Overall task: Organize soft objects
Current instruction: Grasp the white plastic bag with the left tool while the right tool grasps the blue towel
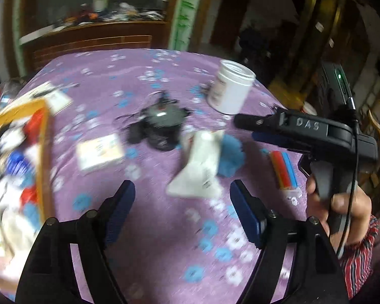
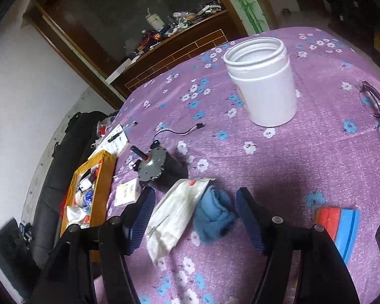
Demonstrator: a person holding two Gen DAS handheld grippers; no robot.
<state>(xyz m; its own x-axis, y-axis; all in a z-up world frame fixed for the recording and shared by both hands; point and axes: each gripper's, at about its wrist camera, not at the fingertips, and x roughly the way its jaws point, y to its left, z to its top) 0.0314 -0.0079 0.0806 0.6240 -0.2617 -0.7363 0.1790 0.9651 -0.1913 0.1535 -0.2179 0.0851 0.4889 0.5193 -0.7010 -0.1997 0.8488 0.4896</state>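
A crumpled blue cloth (image 2: pixel 215 215) lies on the purple flowered tablecloth (image 2: pixel 304 164), touching a flat white soft pouch (image 2: pixel 176 211) on its left. My right gripper (image 2: pixel 195 220) is open and empty, its fingers either side of the cloth and pouch, just above them. In the left wrist view, blurred by motion, the pouch (image 1: pixel 202 167) and blue cloth (image 1: pixel 230 154) lie ahead of my open, empty left gripper (image 1: pixel 182 207). The right gripper (image 1: pixel 248 129) enters from the right, over the cloth. An open white jar (image 2: pixel 263 81) stands upright behind.
A dark motor with wires (image 2: pixel 159 167) lies behind the pouch. A red and blue striped sponge (image 2: pixel 339 225) lies at the right. Glasses (image 2: pixel 377 116) are at the far right. A small white box (image 2: pixel 128 192) and a yellow-rimmed box of odds (image 2: pixel 88 190) sit left.
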